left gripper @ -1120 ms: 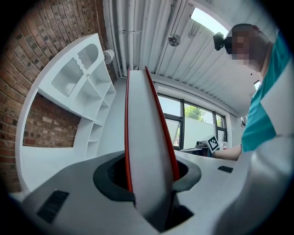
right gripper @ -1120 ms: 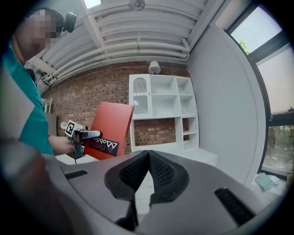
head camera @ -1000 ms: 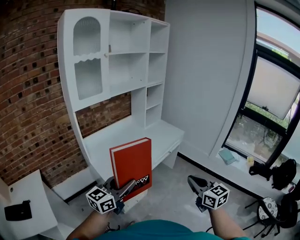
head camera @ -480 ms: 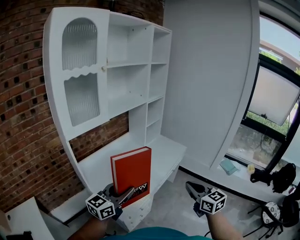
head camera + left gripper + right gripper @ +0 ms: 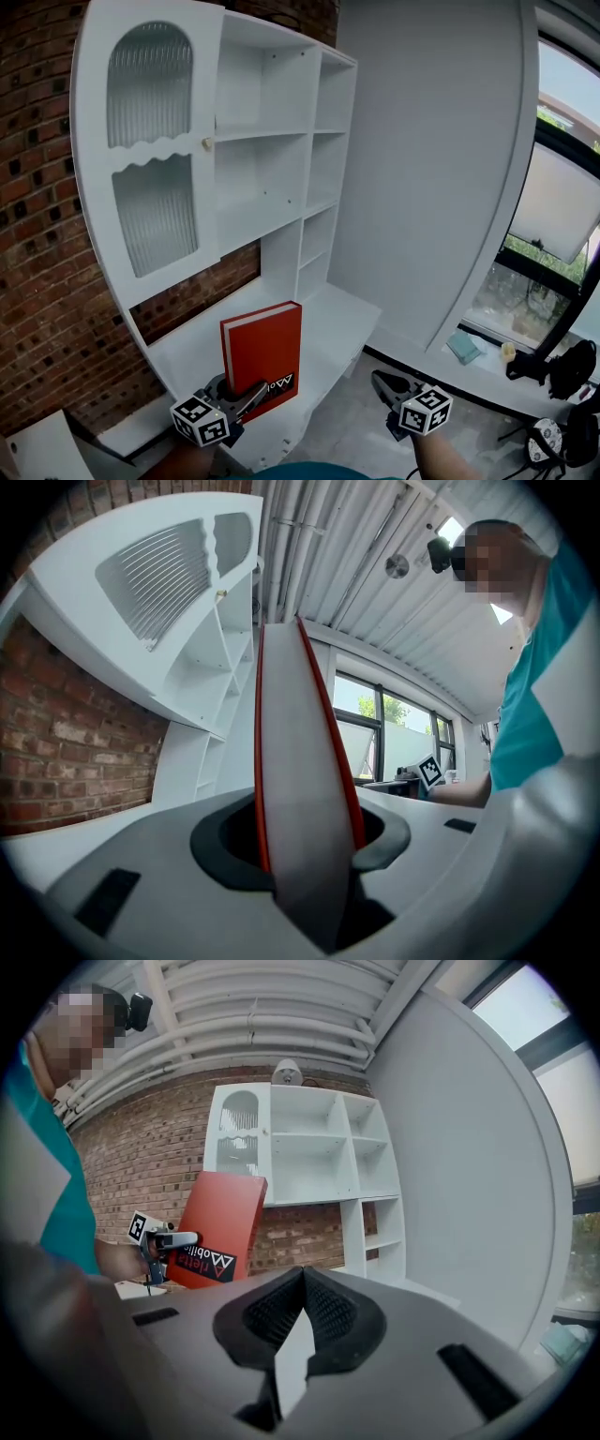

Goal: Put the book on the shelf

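I have open bays (image 5: 264,183) in the middle and right of the shelf unit (image 5: 281,56). Ribbed doors (image 5: 150,202) close its left side, and a grey wall (image 5: 431,169) stands just beside its right.

White shelf unit (image 5: 272,178) above a white counter (image 5: 333,314), grey floor (image 5: 375,412) below.
Tall, backed against a brick wall (image 5: 42,281). At left, two ribbed-glass doors (image 5: 150,141) stacked one above the other, a small knob (image 5: 207,144) at their edge. In the middle, two wide open compartments. At right, a narrow column of open cubbies reaching down to the counter. Down by the window, a flat teal thing (image 5: 461,347) on the floor or a low sill, hard to tell which, with dark bags (image 5: 562,361) further right.
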Motion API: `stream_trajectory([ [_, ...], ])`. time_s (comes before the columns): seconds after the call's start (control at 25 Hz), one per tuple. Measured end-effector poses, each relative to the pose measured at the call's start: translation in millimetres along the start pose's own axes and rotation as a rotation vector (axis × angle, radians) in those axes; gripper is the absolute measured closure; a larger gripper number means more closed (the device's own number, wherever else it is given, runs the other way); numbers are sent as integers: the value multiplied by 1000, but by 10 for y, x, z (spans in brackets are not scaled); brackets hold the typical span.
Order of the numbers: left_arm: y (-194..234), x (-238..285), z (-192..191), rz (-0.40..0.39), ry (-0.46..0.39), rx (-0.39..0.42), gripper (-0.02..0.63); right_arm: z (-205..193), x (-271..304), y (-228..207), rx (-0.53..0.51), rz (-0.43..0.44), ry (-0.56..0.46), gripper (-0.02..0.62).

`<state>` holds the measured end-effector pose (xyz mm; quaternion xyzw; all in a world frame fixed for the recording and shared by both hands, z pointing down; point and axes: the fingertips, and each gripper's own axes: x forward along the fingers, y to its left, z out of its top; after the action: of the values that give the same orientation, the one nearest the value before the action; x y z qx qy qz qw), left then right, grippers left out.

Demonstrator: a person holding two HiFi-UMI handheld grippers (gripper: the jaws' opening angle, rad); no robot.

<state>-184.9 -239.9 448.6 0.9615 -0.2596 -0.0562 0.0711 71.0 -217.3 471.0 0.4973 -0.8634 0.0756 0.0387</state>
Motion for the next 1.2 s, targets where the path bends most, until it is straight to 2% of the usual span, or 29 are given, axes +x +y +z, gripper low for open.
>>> stream_trajectory([
  [0.32,208,409,14,104,-6,23,422,107,347,-615,-3,82,-13,574],
  [0.56,255,940,72,232,-60,37,422,388,613,-1251,-51,200,-16,574],
  [0.84,161,1627,127,305,-108,30,422,710,708,-1879,-99,295,-30,574],
  [0.96,172,1734,146,317,-91,58,422,723,745,-1995,-89,298,-35,574],
  [1.2,408,1615,431,310,-58,140,422,826,925,-1880,-90,271,-57,574],
])
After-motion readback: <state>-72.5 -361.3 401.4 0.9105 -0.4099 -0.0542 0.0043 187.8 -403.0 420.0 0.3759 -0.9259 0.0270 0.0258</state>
